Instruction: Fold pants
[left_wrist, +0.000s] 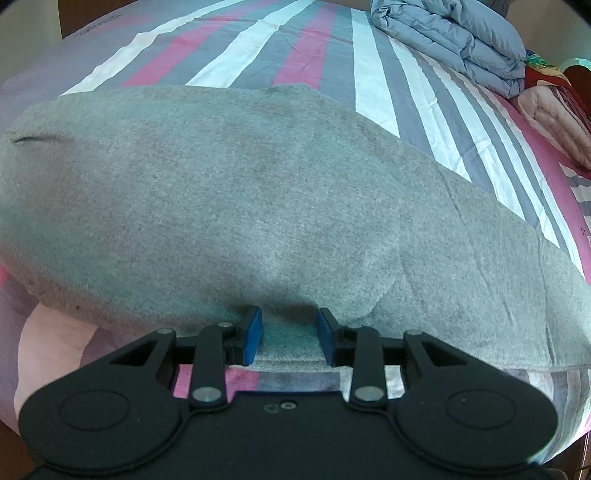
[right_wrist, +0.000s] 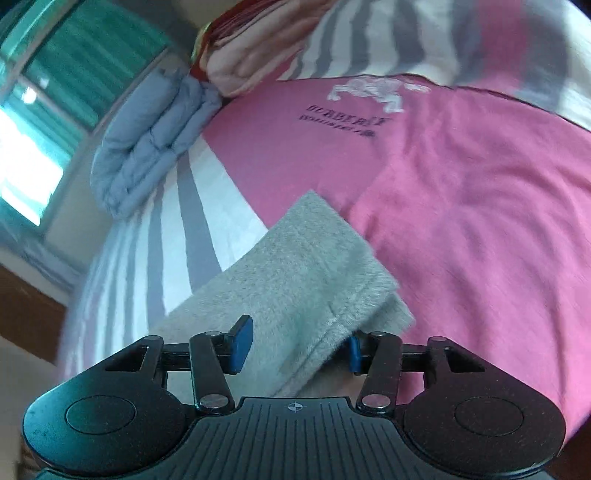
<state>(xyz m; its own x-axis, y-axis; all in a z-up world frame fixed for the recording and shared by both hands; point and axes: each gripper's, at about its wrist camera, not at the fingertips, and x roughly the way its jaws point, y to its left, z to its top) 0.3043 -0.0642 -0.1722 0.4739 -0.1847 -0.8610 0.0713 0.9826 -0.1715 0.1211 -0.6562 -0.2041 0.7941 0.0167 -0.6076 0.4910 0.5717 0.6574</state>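
two claws were down at the grey pants (left_wrist: 258, 192), which lay flat on our striped bed (left_wrist: 373, 74). our left claw (left_wrist: 290, 338) pinched the near edge of the pants. our right claw (right_wrist: 295, 347) was parted, with a folded end of the pants between its pads, over a pink shirt (right_wrist: 480, 221).

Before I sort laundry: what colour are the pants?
Grey pants, clearest in the left wrist view.

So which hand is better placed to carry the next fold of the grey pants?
Probably the left. Its tool already straddles the near edge of the grey pants, steady and sharp. The right tool has an end of the pants between open pads, blurred.
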